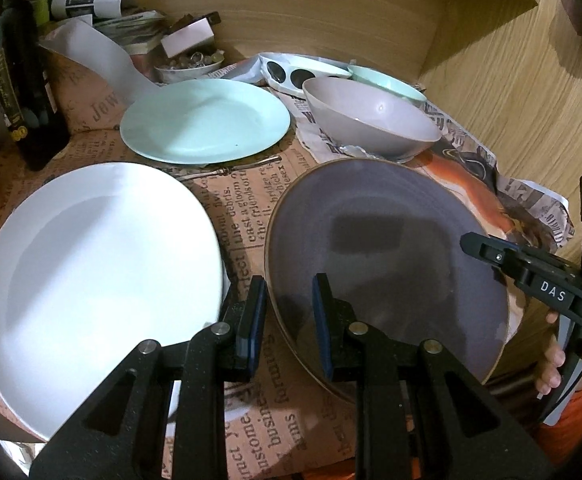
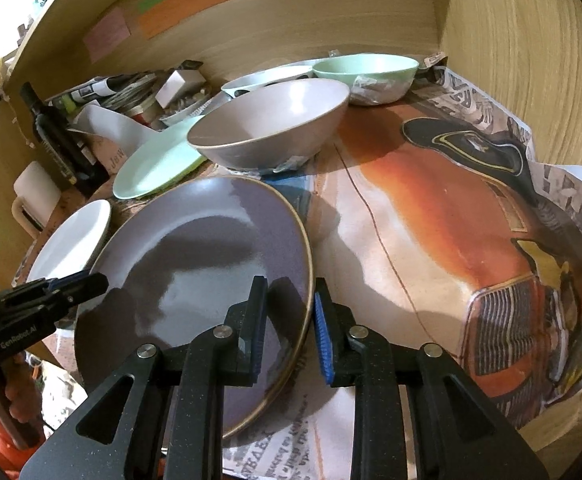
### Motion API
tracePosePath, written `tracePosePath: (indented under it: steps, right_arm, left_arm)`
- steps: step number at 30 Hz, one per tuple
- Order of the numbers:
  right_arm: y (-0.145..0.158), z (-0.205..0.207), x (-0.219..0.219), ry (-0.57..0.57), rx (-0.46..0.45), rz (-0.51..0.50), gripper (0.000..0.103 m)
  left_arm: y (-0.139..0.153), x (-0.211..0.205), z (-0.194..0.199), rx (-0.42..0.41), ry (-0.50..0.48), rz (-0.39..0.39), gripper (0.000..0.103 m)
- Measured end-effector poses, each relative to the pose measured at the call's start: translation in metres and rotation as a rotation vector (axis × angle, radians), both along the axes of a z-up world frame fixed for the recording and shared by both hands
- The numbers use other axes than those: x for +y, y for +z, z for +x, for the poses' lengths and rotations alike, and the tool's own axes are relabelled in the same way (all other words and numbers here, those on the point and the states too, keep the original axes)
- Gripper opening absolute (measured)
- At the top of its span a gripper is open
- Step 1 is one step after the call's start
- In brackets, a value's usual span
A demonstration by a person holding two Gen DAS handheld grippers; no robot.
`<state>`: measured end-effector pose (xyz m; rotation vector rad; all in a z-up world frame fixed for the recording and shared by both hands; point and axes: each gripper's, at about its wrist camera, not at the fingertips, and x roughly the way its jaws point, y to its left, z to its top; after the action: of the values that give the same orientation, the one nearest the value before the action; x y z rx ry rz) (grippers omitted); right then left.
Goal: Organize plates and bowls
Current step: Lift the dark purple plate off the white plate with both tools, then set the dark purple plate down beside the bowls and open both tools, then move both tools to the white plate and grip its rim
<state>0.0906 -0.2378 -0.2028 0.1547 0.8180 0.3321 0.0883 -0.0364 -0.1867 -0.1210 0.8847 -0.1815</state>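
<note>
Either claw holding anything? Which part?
Purple plate, by its rim: left claw pinches its left edge, right claw its right edge.

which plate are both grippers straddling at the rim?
The purple-grey plate, the darkest one with a tan rim. The left gripper and right gripper flank its opposite edges; the white plate and mint plate sit clear.

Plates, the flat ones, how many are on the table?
3: a white plate at the left, a mint green plate behind it, and a purple plate nearest both grippers. More could hide in the clutter at the back.
</note>
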Motion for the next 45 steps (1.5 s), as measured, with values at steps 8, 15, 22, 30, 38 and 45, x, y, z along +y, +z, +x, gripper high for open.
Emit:
tracePosePath:
  steps: [8,15,22,30,38,45]
  right_arm:
    - [-0.001,0.006,0.003,-0.010,-0.014,-0.010,0.023]
    - [0.001,0.003,0.008,-0.001,-0.038,-0.082,0.035]
    - [0.021,-0.006,0.005,-0.034,-0.116,-0.087,0.051]
    - [0.054,-0.015,0.023,-0.006,-0.228,-0.039,0.066]
    - [0.070,-0.016,0.061,0.083,-0.278,-0.002,0.074]
    - [0.075,-0.010,0.098,0.168,-0.298,0.019,0.078]
  left_arm:
    - [-0.002,0.001,0.008,-0.003,-0.003,-0.002,0.022]
    - [-0.002,0.005,0.006,-0.007,-0.018,-0.021,0.023]
    - [0.019,0.017,-0.006,-0.094,0.023,0.017,0.038]
    - [0.053,0.047,-0.027,-0.213,0.102,0.025,0.049]
    - [0.069,0.080,-0.046,-0.288,0.200,0.064,0.081]
    - [0.070,0.112,-0.057,-0.293,0.267,0.101,0.082]
